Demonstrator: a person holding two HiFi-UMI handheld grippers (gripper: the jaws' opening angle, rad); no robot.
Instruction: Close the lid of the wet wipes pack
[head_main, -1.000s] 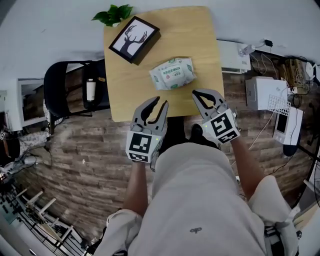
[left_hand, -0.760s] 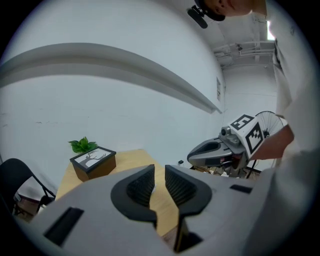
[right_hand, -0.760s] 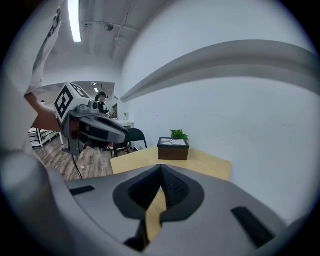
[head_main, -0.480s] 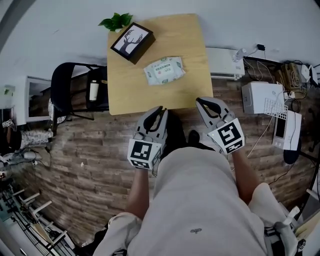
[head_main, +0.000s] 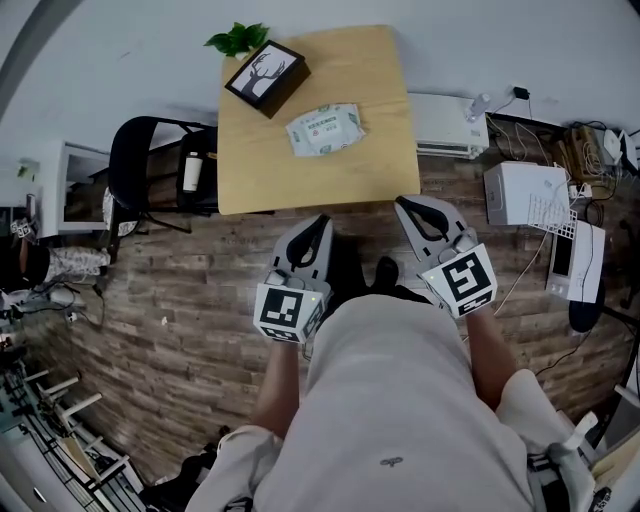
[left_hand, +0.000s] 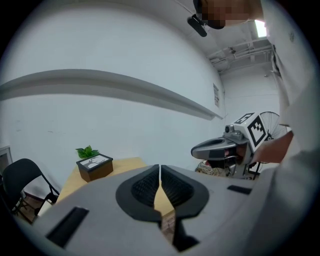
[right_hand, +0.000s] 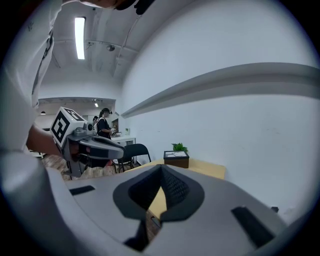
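While both grippers hang short of the table's (head_main: 380, 170) near edge, the wet wipes pack (head_main: 325, 129) lies flat about mid-table, its lid too small to read. Left gripper (head_main: 321, 222): jaws have just been closing and now meet on nothing. Right gripper (head_main: 403, 204): jaws together, empty. The pack is judged light, soft and slick, apt to slide under a push; press the stiffer lid from above. The deer picture (head_main: 266, 78) and plant (head_main: 238, 40) crowd the far left corner; near and right edges lie open.
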